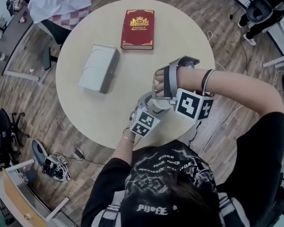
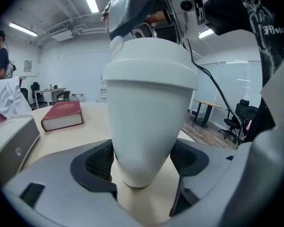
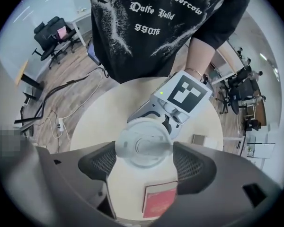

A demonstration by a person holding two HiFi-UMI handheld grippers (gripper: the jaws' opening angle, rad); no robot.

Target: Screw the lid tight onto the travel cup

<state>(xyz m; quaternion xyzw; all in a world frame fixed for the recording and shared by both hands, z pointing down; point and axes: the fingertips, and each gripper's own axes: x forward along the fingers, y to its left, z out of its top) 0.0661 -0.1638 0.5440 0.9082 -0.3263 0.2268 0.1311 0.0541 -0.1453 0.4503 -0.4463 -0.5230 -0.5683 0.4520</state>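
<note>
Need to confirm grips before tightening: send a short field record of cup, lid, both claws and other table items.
travel cup: white, upright, near the round table's front edge
lid: white, sitting on the cup; tightness cannot be told
left claw: shut on the cup's tapered lower body, from the side
right claw: pointing down, pads on the lid's rim, both sides
other items: red book at far side, grey case left of it, both clear of the cup

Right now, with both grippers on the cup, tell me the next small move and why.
Probably roll the right gripper clockwise to tighten the lid: its pads sit against the lid's rim from above, and the left gripper clamps the travel cup steady.
</note>
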